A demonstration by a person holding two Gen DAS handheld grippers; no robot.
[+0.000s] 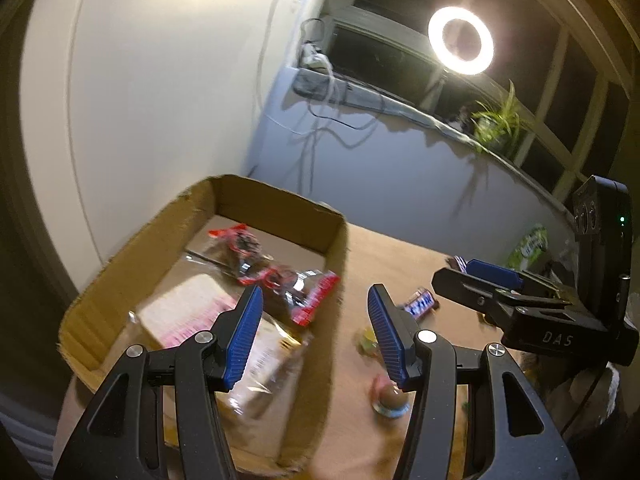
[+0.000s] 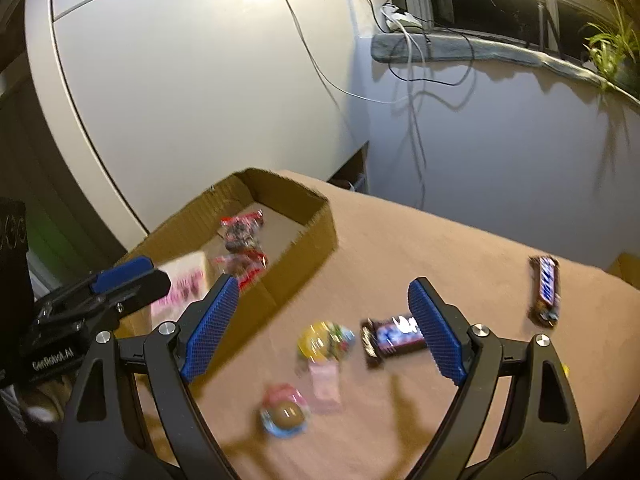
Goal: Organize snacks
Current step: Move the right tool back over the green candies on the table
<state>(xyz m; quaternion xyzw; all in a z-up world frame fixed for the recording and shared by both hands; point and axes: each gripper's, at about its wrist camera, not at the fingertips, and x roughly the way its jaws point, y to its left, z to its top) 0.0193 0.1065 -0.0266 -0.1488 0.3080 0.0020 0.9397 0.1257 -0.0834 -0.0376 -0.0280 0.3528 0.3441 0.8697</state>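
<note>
A shallow cardboard box (image 1: 276,216) (image 2: 316,220) stands on the brown table and holds red-wrapped snacks (image 1: 276,276) (image 2: 242,232) and a pink-and-white pack (image 1: 188,312) (image 2: 184,280). My left gripper (image 1: 316,336) is open and empty over the box's right wall. My right gripper (image 2: 320,324) is open and empty above loose snacks: a Snickers bar (image 2: 394,338) (image 1: 420,302), a yellow sweet (image 2: 320,340) (image 1: 370,342) and a round chocolate in a blue-pink wrapper (image 2: 286,414) (image 1: 390,398). A second Snickers bar (image 2: 544,290) lies farther right.
A green packet (image 1: 528,246) lies at the table's far right. A white cabinet (image 2: 200,80) stands behind the box. Cables (image 2: 408,92) hang down the wall from a sill bearing a plant (image 1: 496,120). A ring light (image 1: 460,40) shines above.
</note>
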